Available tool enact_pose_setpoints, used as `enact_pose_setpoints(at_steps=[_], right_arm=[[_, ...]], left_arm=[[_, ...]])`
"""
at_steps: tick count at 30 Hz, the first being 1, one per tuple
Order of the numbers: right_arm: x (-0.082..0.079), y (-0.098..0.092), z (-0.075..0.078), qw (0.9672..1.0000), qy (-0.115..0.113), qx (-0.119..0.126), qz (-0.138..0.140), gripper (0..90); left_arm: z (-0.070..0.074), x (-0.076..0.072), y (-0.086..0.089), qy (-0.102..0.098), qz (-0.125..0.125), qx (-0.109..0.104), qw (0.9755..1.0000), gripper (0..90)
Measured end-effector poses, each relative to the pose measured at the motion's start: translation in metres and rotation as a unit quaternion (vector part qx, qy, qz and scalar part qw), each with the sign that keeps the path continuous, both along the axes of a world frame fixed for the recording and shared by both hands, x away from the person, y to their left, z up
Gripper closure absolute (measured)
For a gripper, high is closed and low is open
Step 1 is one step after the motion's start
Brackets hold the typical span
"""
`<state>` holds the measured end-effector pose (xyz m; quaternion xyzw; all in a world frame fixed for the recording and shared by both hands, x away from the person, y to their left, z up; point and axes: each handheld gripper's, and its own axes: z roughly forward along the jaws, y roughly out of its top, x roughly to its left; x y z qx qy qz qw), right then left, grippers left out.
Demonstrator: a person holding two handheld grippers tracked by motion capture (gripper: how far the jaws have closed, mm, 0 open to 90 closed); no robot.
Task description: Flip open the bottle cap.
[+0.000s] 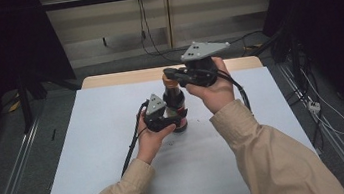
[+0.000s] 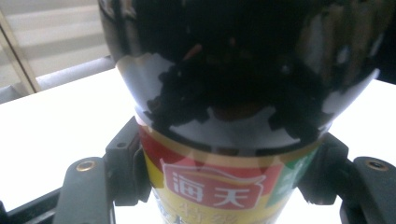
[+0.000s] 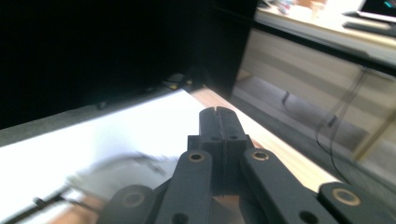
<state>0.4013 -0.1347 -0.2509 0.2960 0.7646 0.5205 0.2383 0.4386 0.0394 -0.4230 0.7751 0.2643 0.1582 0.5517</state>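
Gripping the dark sauce bottle (image 2: 219, 140) upright on the tabletop (image 1: 91, 153) with my left gripper (image 1: 169, 121), I hold my right gripper (image 1: 173, 72) clenched empty by its cap.

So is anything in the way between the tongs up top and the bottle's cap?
Nothing visible. The right tongs, shut, sit level with the orange cap of the bottle, with no object between them.

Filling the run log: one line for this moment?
left claw: shut on bottle | right claw: shut, empty, by cap | bottle: upright on table
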Motion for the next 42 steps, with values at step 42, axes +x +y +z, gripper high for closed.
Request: enact_pose_setpoints(at_steps=[42], right_arm=[[0.01,-0.018,-0.008,0.9996,0.006,-0.004,-0.026,90.0]], left_arm=[[0.0,0.0,-0.001,0.0,0.007,0.0,1.0,30.7]])
